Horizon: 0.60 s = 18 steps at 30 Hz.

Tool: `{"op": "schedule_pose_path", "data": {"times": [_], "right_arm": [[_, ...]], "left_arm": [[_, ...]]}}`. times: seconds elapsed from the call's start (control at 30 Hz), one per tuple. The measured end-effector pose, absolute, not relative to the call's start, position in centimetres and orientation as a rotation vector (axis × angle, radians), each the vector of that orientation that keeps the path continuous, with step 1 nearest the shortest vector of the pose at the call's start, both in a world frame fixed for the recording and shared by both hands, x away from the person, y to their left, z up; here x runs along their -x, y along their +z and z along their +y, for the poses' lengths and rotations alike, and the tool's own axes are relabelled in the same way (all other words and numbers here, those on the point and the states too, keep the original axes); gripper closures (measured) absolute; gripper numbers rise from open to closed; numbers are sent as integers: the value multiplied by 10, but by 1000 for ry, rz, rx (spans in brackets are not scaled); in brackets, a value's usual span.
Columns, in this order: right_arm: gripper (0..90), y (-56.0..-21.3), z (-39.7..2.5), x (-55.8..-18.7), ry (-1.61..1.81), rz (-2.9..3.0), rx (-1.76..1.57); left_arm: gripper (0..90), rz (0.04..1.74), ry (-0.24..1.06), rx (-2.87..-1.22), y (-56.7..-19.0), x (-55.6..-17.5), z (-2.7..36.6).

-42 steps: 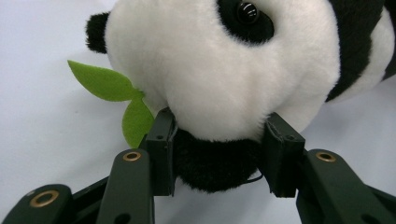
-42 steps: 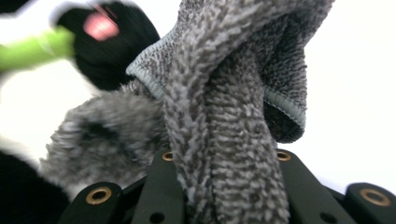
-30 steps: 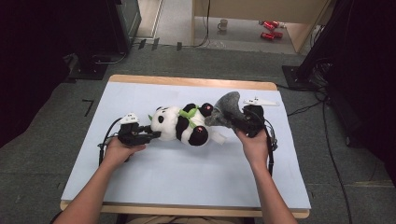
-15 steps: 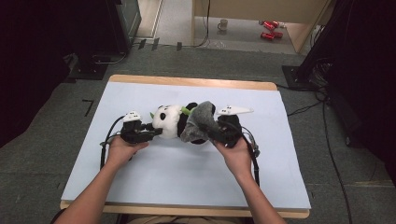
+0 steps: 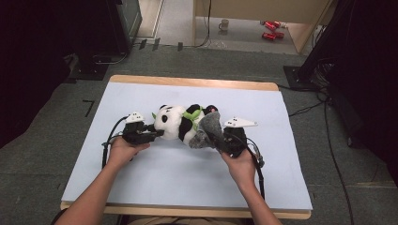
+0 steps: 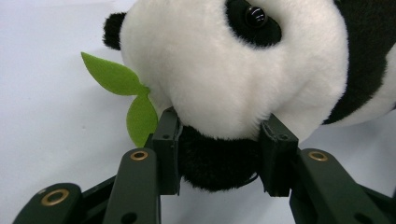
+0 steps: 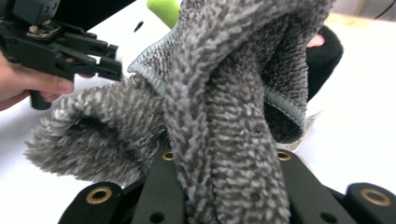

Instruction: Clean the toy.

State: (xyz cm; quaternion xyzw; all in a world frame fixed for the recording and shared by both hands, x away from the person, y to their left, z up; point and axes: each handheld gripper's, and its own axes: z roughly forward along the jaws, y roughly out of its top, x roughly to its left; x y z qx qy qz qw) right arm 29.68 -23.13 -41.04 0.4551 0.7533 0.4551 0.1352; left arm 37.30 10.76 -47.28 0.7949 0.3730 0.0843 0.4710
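Panda: the plush panda [image 5: 180, 123] lies on its side near the middle of the pale blue table [image 5: 141, 183], head toward my left, black feet toward the far right.
Left gripper: my left gripper [image 5: 157, 133] is clenched on the panda's black ear; in the left gripper view I see both jaws pressed into the dark fur under the white head [image 6: 224, 70].
Leaf: a green felt leaf [image 6: 126, 100] sticks out beside the head, just next to one jaw.
Right gripper: my right gripper [image 5: 220, 140] grasps a grey fluffy cloth [image 5: 206, 133]; in the right gripper view the cloth [image 7: 224, 116] rises bunched from between the jaws.
Cloth position: the cloth is draped against the panda's lower body, touching it.
Hands: my left hand [image 5: 122, 151] and right hand [image 5: 240, 164] hold the grippers from the near side.
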Motion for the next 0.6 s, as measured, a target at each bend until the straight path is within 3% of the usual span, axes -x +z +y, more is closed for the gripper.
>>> {"op": "schedule_pose_path", "data": {"times": [0.47,0.6], "right_arm": [[781,-427,-247,-305,1338,2103,-1436],[782,-446,-246,-312,1227,2193,-1526]], "left_arm": [[580,912,207,-1953,-474,-372,109],[577,918,204,-1953,-474,-373,109]]}}
